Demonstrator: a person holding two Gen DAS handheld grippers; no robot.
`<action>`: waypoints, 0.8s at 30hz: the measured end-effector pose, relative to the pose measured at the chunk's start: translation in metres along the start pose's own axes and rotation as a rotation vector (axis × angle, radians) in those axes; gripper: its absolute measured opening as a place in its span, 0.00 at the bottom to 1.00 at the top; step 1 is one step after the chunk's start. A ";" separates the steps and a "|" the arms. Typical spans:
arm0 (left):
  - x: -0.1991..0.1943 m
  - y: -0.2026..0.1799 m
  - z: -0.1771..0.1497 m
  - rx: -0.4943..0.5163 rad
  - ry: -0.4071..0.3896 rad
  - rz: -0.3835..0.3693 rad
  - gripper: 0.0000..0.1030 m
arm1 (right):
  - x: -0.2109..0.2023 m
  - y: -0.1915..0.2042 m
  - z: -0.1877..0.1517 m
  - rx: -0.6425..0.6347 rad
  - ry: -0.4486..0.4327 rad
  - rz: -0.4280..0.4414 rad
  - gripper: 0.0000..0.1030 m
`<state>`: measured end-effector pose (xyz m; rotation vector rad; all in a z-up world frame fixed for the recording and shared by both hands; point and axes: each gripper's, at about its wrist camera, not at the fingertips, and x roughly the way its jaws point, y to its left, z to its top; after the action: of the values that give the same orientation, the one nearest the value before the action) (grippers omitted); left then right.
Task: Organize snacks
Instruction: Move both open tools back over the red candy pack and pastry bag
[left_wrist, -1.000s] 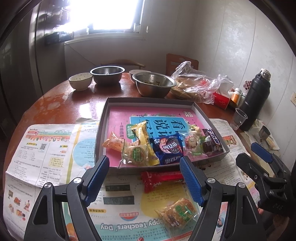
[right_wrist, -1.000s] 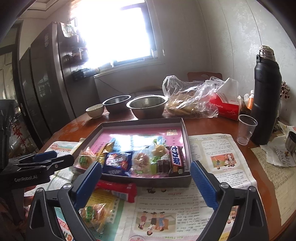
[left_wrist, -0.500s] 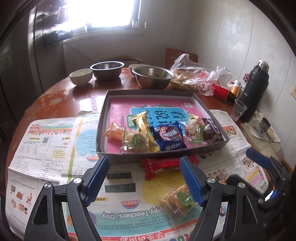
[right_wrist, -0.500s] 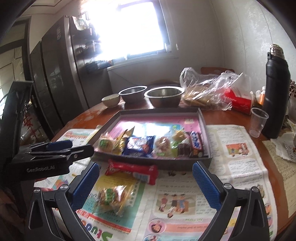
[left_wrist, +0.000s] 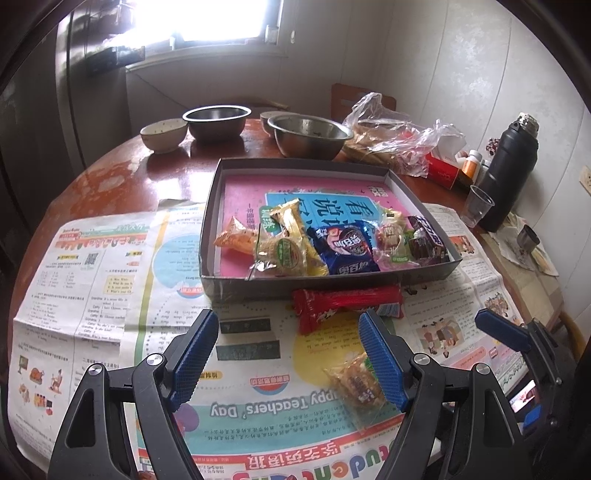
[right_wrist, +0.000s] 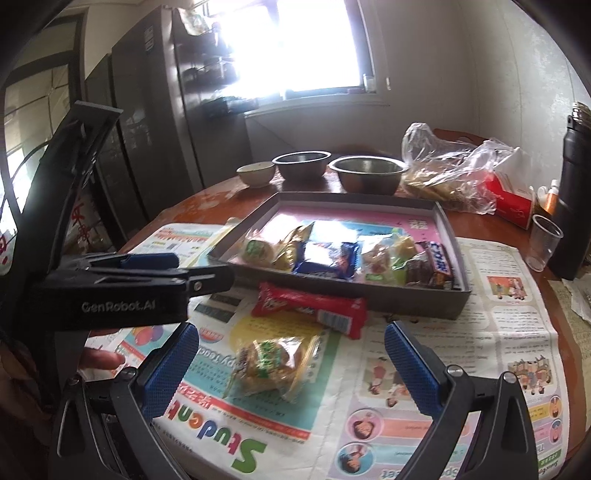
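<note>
Hovering released: left gripper (left_wrist: 288, 354), right gripper (right_wrist: 291, 363). Between picks. Red bar (right_wrist: 310, 308) at tray (right_wrist: 369, 302) wall, cookie pack (right_wrist: 273, 360) at 6 o'clock, on surface. Next: straddle, clench, lift into tray.

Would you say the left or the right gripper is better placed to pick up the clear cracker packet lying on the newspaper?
Right, probably. The cracker packet lies between the right gripper's open fingers, whereas it sits beside the left gripper's right finger, off-centre.

Grey box (left_wrist: 325, 285) of snacks, red packet (left_wrist: 347, 301) outside
</note>
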<state>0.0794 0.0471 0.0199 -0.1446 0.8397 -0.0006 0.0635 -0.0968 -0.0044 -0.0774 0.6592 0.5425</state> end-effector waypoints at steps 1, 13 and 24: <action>0.001 0.001 -0.001 -0.003 0.007 -0.008 0.77 | 0.001 0.001 -0.001 -0.003 0.005 0.005 0.99; 0.016 0.003 -0.005 -0.012 0.052 -0.046 0.77 | 0.032 0.015 -0.017 -0.032 0.093 0.012 0.99; 0.024 0.003 -0.005 -0.015 0.067 -0.052 0.77 | 0.053 0.014 -0.023 -0.033 0.122 -0.029 0.97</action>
<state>0.0916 0.0478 -0.0015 -0.1811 0.9023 -0.0480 0.0791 -0.0662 -0.0531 -0.1517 0.7675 0.5240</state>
